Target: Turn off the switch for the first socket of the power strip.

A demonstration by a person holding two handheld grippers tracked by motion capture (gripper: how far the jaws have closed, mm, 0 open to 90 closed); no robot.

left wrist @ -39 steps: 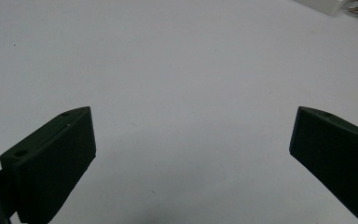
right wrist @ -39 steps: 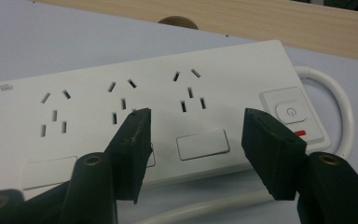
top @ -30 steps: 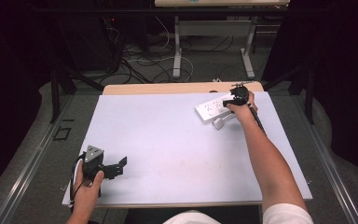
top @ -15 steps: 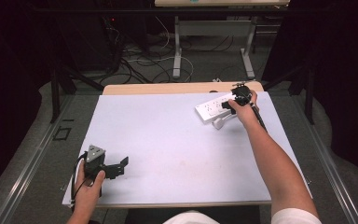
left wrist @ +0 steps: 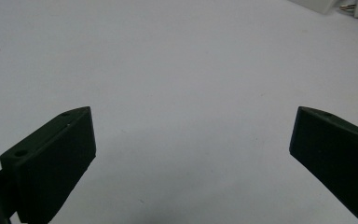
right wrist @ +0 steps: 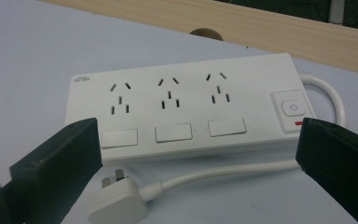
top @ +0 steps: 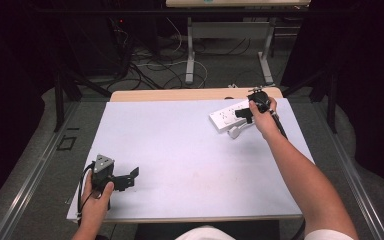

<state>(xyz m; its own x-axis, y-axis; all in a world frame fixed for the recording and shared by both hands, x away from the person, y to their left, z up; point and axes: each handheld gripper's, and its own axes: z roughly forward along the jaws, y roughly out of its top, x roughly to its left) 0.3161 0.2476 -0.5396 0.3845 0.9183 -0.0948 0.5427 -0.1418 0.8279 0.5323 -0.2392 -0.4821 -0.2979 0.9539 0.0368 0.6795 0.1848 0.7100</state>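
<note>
The right gripper [top: 244, 114] has lifted off the white power strip [top: 228, 115], its jaws just opened wide and empty. The left gripper [top: 125, 179] rests agape on the pale table [top: 180, 150]; cables [top: 155, 67] litter the dark floor beyond.

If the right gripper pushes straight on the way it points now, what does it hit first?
Most likely the plug and its cord, lying on the table just ahead of the right gripper, whose jaws stand wide open. The power strip sits right behind them; depth between them is hard to judge.
</note>
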